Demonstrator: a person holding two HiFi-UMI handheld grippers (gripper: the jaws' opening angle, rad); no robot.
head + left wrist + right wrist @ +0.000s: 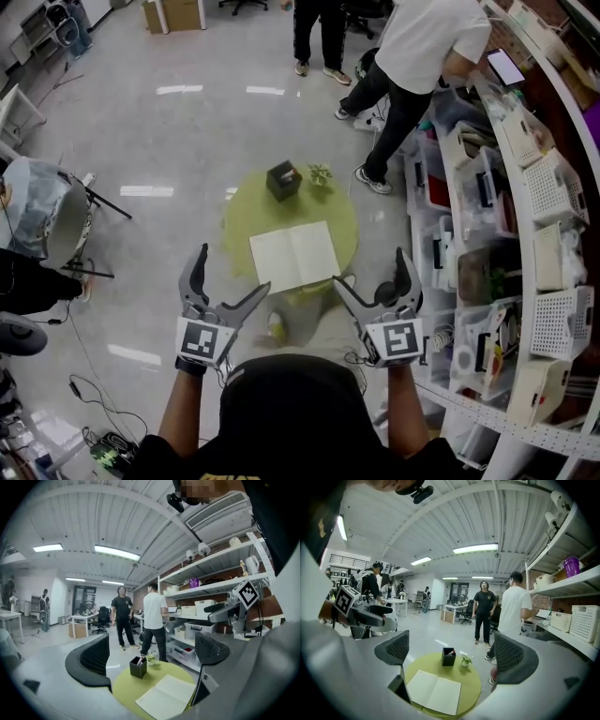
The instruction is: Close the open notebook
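Notebook (294,256) open, untouched.
It lay flat on the round green table (246,217); the left gripper (233,269) and right gripper (369,265) hovered on its near side, each with 2 jaws apart, empty.

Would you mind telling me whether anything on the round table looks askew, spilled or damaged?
Nothing stands out. The notebook lies open and flat on the table, and the black box and small plant stand upright beyond it.
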